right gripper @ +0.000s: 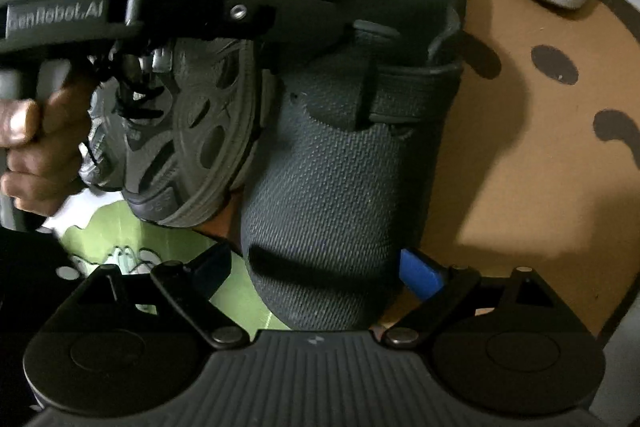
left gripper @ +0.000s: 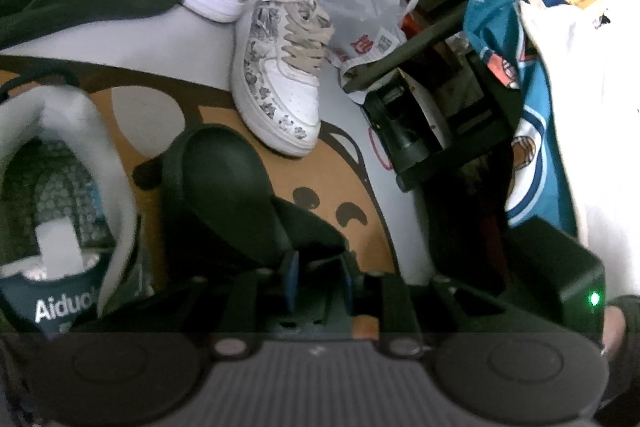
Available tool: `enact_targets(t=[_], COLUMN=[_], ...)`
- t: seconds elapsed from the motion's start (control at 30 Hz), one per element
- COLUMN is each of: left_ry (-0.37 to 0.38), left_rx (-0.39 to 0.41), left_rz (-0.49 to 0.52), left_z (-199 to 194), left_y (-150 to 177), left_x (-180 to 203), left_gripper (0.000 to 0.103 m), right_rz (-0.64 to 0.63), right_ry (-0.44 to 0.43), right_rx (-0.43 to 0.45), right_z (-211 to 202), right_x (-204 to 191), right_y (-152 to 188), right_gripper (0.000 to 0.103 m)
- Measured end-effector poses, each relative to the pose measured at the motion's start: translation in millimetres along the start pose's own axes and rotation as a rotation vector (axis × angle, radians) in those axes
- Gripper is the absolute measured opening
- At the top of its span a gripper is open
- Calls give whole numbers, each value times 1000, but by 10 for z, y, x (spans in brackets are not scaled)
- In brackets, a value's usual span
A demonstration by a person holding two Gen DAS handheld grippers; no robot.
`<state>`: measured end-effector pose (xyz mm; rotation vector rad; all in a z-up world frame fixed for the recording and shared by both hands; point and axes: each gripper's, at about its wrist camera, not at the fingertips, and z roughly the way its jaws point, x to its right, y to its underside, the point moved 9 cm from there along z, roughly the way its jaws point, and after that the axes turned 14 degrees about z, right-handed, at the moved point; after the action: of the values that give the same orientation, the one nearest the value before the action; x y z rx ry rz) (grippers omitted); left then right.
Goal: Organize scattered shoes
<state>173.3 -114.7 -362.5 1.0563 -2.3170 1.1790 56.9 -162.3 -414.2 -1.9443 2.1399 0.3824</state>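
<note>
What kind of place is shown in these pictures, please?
Probably a home entryway or bedroom floor: shoes lie scattered on a cartoon mat, including a patterned white sneaker and a dark slipper, beside a cluttered shelf.

My tongs' blue pads point(right gripper: 422, 273) flank a dark grey woven-textured slipper point(right gripper: 340, 163) on my tan mat with dark brown markings point(right gripper: 520, 147), beside a grey sneaker point(right gripper: 192, 131), a white sneaker printed with grey flowers point(left gripper: 280, 83), and a teal-and-cream cloth point(left gripper: 536, 75).
</note>
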Motion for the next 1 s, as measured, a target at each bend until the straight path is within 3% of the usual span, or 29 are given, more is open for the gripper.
enact_targets(t=[0.37, 0.6, 0.73, 0.87, 1.0], left_ry=[0, 19, 10, 13, 9], left_rx=[5, -25, -37, -22, -7], left_rz=[14, -3, -13, 11, -10], left_z=[-40, -55, -95, -180, -257], left_y=[11, 0, -29, -143, -209], left_x=[1, 8, 47, 165, 150], left_gripper=[23, 24, 31, 50, 50], right_rz=[51, -54, -54, -67, -63], right_ry=[-15, 65, 68, 67, 68], right_rx=[39, 38, 29, 71, 121], right_z=[-43, 39, 18, -142, -325], right_x=[19, -80, -77, -40, 7], right_y=[-3, 52, 59, 5, -101], right_gripper=[90, 90, 90, 90, 90])
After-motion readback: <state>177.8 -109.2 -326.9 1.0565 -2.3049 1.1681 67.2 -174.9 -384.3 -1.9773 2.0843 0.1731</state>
